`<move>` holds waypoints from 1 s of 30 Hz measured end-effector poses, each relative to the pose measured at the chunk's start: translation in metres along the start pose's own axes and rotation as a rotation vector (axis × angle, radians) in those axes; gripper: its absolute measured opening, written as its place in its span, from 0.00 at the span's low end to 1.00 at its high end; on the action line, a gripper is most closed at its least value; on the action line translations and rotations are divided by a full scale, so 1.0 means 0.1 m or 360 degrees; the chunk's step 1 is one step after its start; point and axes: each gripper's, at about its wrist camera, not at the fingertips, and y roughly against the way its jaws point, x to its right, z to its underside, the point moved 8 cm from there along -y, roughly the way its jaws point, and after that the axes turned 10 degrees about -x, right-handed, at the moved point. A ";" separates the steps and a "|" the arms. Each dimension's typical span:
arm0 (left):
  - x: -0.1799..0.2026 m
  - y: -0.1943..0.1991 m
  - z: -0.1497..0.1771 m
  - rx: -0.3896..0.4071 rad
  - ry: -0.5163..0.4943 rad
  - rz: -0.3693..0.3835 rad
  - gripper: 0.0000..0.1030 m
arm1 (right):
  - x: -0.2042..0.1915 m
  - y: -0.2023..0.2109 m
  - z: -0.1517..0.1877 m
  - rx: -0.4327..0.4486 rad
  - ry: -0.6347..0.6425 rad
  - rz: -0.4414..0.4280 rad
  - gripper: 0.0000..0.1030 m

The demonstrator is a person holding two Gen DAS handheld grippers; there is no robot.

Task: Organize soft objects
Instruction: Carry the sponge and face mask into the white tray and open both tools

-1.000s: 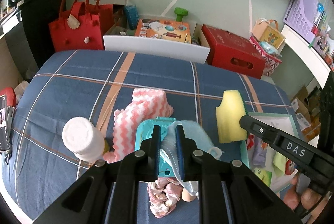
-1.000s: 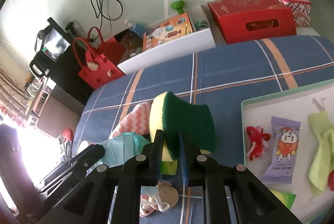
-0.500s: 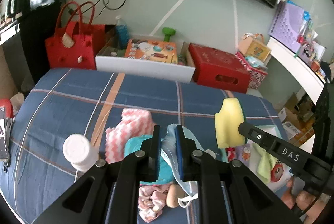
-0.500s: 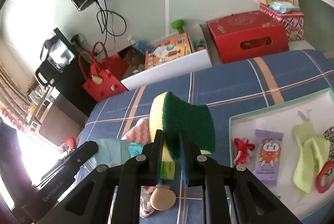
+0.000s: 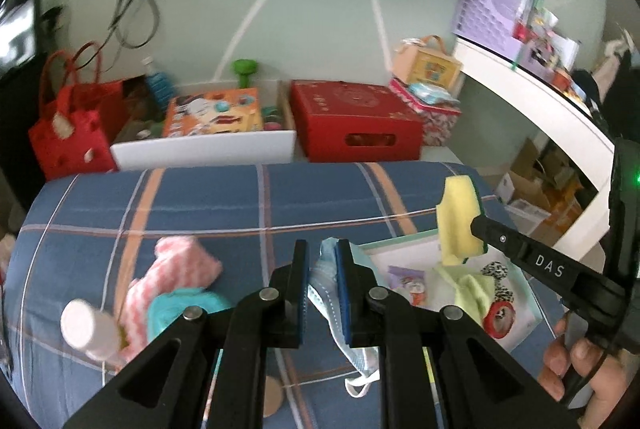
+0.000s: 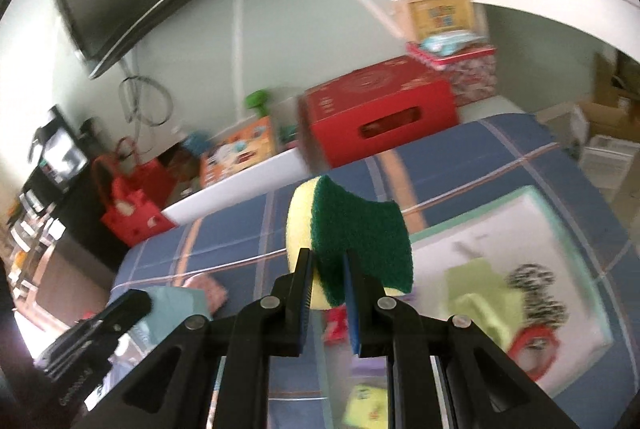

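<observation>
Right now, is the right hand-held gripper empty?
No, the right hand-held gripper is clamped on a yellow sponge with a green scouring pad, held up above the blue plaid blanket.

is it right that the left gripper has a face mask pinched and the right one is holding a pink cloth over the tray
Not quite. The left gripper does pinch the face mask, but the right gripper holds a yellow and green sponge, as the right wrist view shows. The pink cloth lies on the bed.
</observation>
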 end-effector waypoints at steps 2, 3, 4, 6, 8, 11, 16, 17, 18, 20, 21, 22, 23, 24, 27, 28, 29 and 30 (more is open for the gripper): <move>0.16 -0.05 -0.08 0.0002 -0.0038 0.0036 0.13 | 0.17 0.04 -0.04 0.0019 -0.0040 0.0057 0.16; 0.22 -0.06 -0.10 0.0009 -0.0050 0.0046 0.13 | 0.25 0.05 -0.06 0.0026 -0.0056 0.0085 0.16; 0.31 -0.09 -0.14 0.0022 -0.0069 0.0057 0.13 | 0.34 0.07 -0.07 0.0031 -0.0074 0.0122 0.16; 0.43 -0.14 -0.18 0.0033 -0.0091 0.0077 0.13 | 0.49 0.07 -0.09 0.0035 -0.0103 0.0180 0.16; 0.59 -0.22 -0.22 0.0036 -0.0116 0.0132 0.13 | 0.65 0.07 -0.10 0.0033 -0.0135 0.0250 0.16; 0.79 -0.38 -0.25 0.0037 -0.0152 0.0181 0.13 | 0.92 0.08 -0.10 0.0029 -0.0200 0.0340 0.16; 1.03 -0.68 -0.22 0.0029 -0.0182 0.0256 0.13 | 1.15 0.06 -0.11 0.0023 -0.0217 0.0462 0.16; 1.06 -0.73 -0.21 0.0030 -0.0187 0.0256 0.13 | 1.18 0.02 -0.11 0.0015 -0.0211 0.0484 0.16; 1.08 -0.83 -0.18 0.0019 -0.0197 0.0237 0.13 | 1.18 -0.01 -0.10 0.0006 -0.0206 0.0489 0.16; 1.06 -0.99 -0.12 -0.0029 -0.0192 0.0211 0.13 | 1.19 -0.11 -0.08 -0.0023 -0.0193 0.0488 0.16; 1.04 -1.10 -0.07 -0.0065 -0.0175 0.0211 0.13 | 1.18 -0.18 -0.06 -0.0045 -0.0185 0.0489 0.16; 1.03 -1.17 -0.04 -0.0089 -0.0165 0.0204 0.13 | 1.18 -0.23 -0.04 -0.0065 -0.0176 0.0494 0.16; 1.00 -1.24 0.00 -0.0111 -0.0159 0.0191 0.13 | 1.17 -0.28 -0.03 -0.0087 -0.0164 0.0501 0.16; 0.98 -1.32 0.04 -0.0140 -0.0156 0.0175 0.13 | 1.16 -0.33 -0.01 -0.0106 -0.0153 0.0499 0.16; 0.91 -1.47 0.14 -0.0198 -0.0135 0.0145 0.13 | 1.11 -0.42 0.02 -0.0142 -0.0125 0.0505 0.16; 0.88 -1.50 0.16 -0.0210 -0.0127 0.0141 0.13 | 1.10 -0.45 0.03 -0.0151 -0.0119 0.0507 0.16; 0.86 -1.53 0.18 -0.0227 -0.0121 0.0131 0.13 | 1.09 -0.47 0.04 -0.0162 -0.0113 0.0506 0.16; 0.84 -1.55 0.20 -0.0241 -0.0120 0.0123 0.13 | 1.08 -0.50 0.05 -0.0172 -0.0106 0.0508 0.16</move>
